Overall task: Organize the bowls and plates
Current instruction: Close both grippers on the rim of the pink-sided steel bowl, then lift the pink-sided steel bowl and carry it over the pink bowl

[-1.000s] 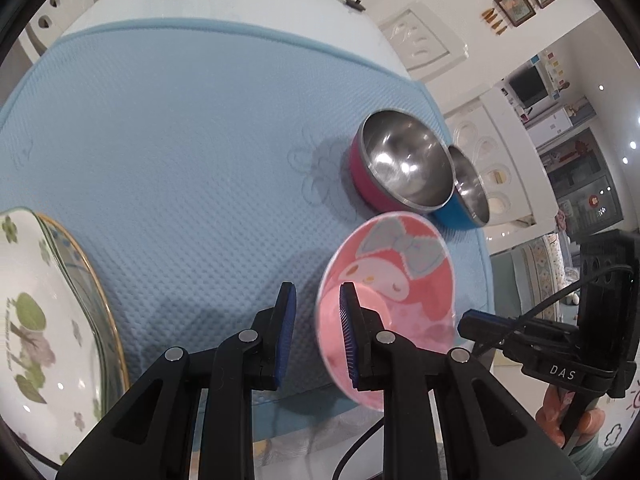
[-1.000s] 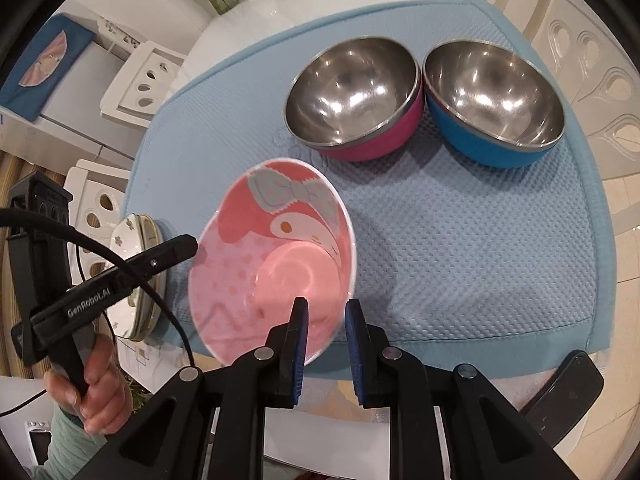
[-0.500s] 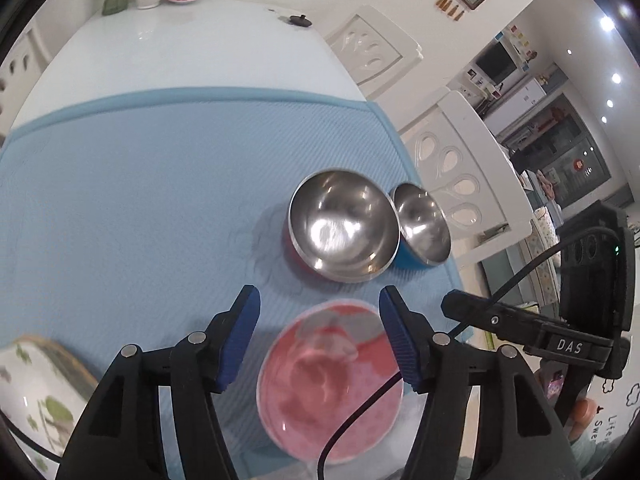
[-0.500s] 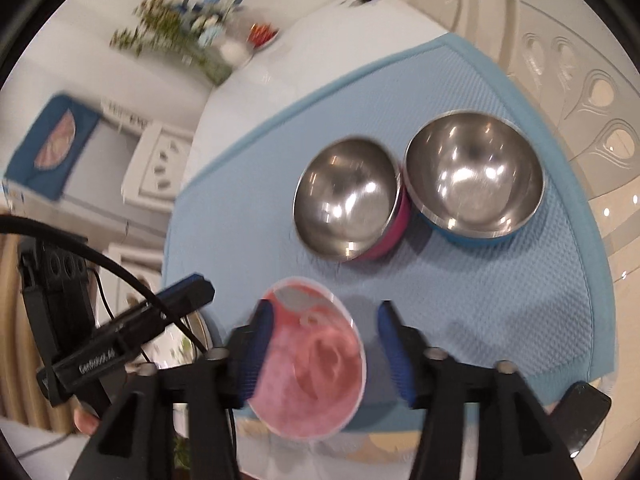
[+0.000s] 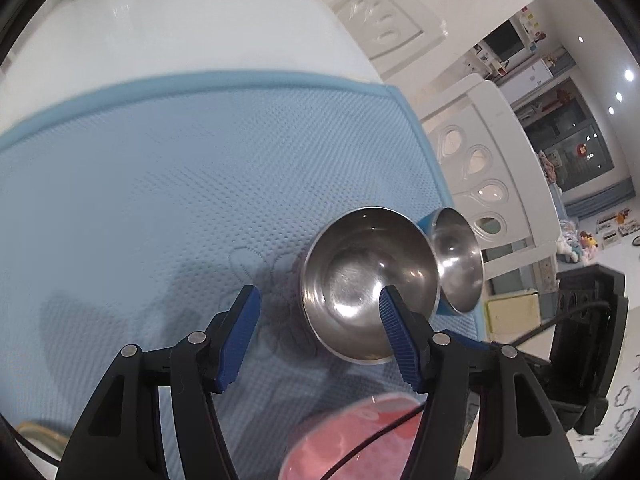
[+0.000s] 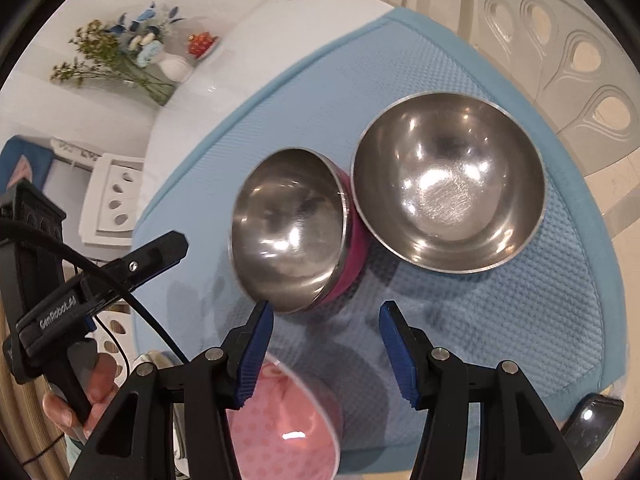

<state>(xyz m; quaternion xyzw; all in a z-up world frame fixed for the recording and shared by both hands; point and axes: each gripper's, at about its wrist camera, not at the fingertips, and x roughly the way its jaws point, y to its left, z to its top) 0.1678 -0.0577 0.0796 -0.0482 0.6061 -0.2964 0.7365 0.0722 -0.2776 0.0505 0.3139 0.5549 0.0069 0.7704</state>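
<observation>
The pink plate (image 6: 280, 420) lies flat on the blue mat (image 6: 500, 340) at its near edge, under both our grippers. Our left gripper (image 5: 320, 336) and right gripper (image 6: 326, 350) have just opened and stand about half wide, with nothing between the fingers. Beyond them sit the pink bowl (image 6: 288, 228) and the blue bowl (image 6: 448, 182), rims touching. A floral plate's edge (image 5: 36, 432) peeks in at the left, white chairs (image 5: 480, 168) ring the table (image 5: 180, 28), and flowers (image 6: 120, 56) stand far off
</observation>
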